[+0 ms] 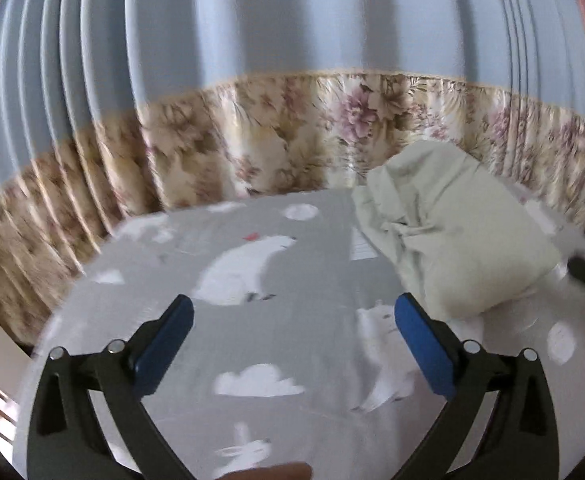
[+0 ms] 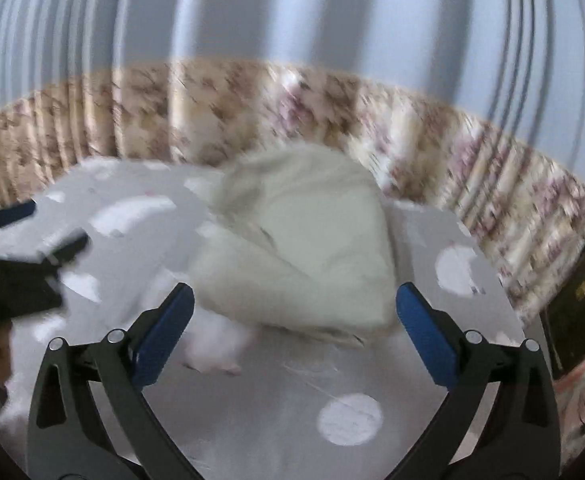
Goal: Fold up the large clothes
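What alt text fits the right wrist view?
A folded pale cream garment lies on a grey bedsheet with white animal prints, just beyond the open, empty right gripper. Floral beige curtains hang behind; the left gripper blurs at the left edge.

The left gripper (image 1: 294, 312) has its jaws spread wide with nothing between them. The right gripper (image 2: 294, 312) is likewise wide and empty, both angled downward
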Demonstrator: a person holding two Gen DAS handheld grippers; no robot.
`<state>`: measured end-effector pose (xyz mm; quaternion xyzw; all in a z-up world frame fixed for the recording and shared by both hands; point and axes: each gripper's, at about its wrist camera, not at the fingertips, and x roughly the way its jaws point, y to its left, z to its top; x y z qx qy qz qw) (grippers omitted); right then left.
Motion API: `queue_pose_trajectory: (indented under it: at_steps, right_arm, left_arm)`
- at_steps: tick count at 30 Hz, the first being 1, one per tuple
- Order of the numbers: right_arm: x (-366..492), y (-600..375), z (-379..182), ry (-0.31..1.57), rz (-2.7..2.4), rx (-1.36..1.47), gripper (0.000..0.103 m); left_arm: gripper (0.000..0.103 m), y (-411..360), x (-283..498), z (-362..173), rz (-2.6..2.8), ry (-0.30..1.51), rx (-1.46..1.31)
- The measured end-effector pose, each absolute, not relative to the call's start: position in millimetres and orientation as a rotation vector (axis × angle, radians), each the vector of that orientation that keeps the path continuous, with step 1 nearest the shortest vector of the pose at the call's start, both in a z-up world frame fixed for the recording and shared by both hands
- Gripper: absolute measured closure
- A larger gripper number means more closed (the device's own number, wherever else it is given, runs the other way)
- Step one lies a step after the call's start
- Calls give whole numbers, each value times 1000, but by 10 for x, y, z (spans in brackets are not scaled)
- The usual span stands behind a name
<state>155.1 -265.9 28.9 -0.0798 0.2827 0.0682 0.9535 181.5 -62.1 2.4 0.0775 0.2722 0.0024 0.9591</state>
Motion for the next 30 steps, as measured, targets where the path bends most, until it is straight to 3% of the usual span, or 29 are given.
queue_pose_trajectory:
  at_steps: [8, 30]
  right_arm:
    - [1745, -2455, 220, 579, 28, -106, 3]
    - [1849, -2688, -165, 610, 3, -22, 3]
  left_arm:
    - [2, -356, 1654, 72, 24, 373, 98]
    - [2, -217, 1696, -113, 77, 402, 47]
